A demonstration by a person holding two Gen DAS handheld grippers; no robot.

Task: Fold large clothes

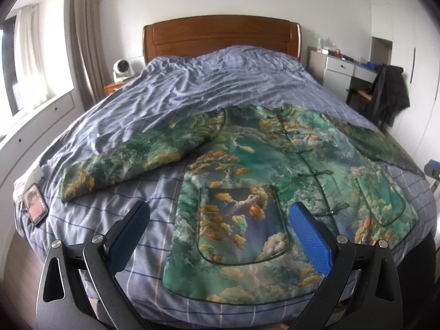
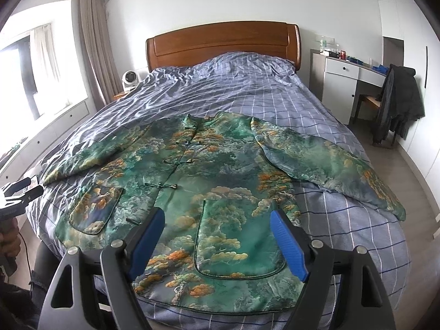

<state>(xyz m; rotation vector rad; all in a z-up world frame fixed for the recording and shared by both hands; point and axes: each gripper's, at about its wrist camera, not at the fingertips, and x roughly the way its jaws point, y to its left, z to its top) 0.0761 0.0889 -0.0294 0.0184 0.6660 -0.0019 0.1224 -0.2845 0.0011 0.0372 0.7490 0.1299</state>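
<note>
Bed [image 1: 247,77]: covered by a rumpled blue checked quilt; wide bare room is left on the far half for sweeping sleeves inward.
Jacket [image 2: 220,170]: laid flat and face up on the near half, collar far, hem at the near edge, both sleeves spread outward; judged soft, slightly padded and satin-slick, so sliding is likely.
Hold points: the cuffs and hem corners are judged best.
Edges: the right sleeve's cuff [image 2: 396,209] lies close to the bed's right side.
Phone [image 1: 35,203]: lies near the left sleeve's cuff.
Left gripper [image 1: 220,220]: spread wide, nothing held, above the hem.
Right gripper [image 2: 217,236]: likewise wide and empty.
</note>
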